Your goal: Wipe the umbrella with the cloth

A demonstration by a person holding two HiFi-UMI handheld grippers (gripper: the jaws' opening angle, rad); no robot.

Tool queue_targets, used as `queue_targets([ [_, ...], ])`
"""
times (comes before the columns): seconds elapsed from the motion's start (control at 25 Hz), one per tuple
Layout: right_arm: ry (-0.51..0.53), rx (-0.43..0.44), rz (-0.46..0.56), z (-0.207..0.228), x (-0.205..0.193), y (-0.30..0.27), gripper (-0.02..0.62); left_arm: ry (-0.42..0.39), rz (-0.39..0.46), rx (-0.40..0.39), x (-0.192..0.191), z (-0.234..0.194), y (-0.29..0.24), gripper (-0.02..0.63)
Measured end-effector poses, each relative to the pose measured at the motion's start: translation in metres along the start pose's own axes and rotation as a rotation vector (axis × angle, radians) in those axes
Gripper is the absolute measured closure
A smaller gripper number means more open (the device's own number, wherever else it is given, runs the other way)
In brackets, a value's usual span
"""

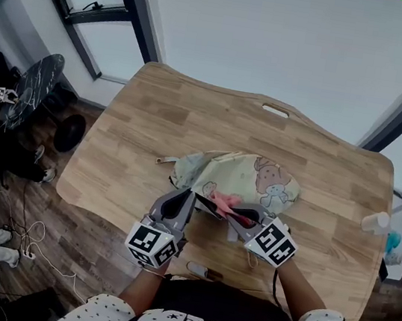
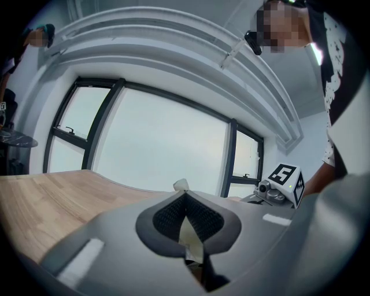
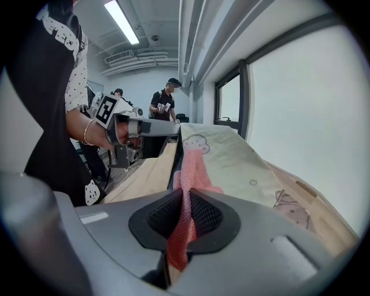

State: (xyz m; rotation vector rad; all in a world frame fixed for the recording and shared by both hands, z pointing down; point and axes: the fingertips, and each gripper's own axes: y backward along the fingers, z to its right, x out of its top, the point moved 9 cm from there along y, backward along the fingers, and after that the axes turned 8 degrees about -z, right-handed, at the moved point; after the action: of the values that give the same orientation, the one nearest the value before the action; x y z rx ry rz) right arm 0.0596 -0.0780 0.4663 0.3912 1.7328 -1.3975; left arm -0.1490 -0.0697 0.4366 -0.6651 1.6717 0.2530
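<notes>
A collapsed pale green umbrella (image 1: pixel 240 177) with bear prints lies in the middle of the wooden table (image 1: pixel 130 130). My left gripper (image 1: pixel 189 196) is at its near left edge. In the left gripper view my left gripper (image 2: pixel 185 199) is shut on a pale bit of the umbrella, whose white tip (image 2: pixel 181 185) pokes out above the pads. My right gripper (image 1: pixel 243 217) is shut on a pink mesh cloth (image 1: pixel 226 201) that lies against the umbrella's near side. In the right gripper view the cloth (image 3: pixel 189 173) runs out from my right gripper (image 3: pixel 186 202) along the umbrella (image 3: pixel 231 159).
A white bottle (image 1: pixel 376 221) stands at the table's right edge. A slot handle (image 1: pixel 275 111) is cut near the far edge. A small object (image 1: pixel 202 271) lies at the near edge. A dark round table (image 1: pixel 31 87) stands left. People (image 3: pixel 165 107) stand in the background.
</notes>
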Motion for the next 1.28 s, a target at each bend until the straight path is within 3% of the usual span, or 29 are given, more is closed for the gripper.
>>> queue_targets([
  [0.4,0.011,0.044,0.000,-0.012,0.000,-0.001,0.551,0.002,0.000,0.006,0.001,0.000,0.002,0.606],
  [0.6,0.003,0.024,0.073,-0.007,0.009,0.017,0.551,0.002,0.001,0.009,0.001,-0.002,0.000,0.606],
  [0.96,-0.037,-0.148,0.153,0.043,0.010,0.046,0.551,0.005,-0.009,0.008,-0.001,-0.004,-0.001,0.606],
  [1.28,-0.049,-0.277,0.112,0.106,0.004,0.047,0.551,0.003,-0.016,0.016,-0.002,-0.006,0.000,0.606],
])
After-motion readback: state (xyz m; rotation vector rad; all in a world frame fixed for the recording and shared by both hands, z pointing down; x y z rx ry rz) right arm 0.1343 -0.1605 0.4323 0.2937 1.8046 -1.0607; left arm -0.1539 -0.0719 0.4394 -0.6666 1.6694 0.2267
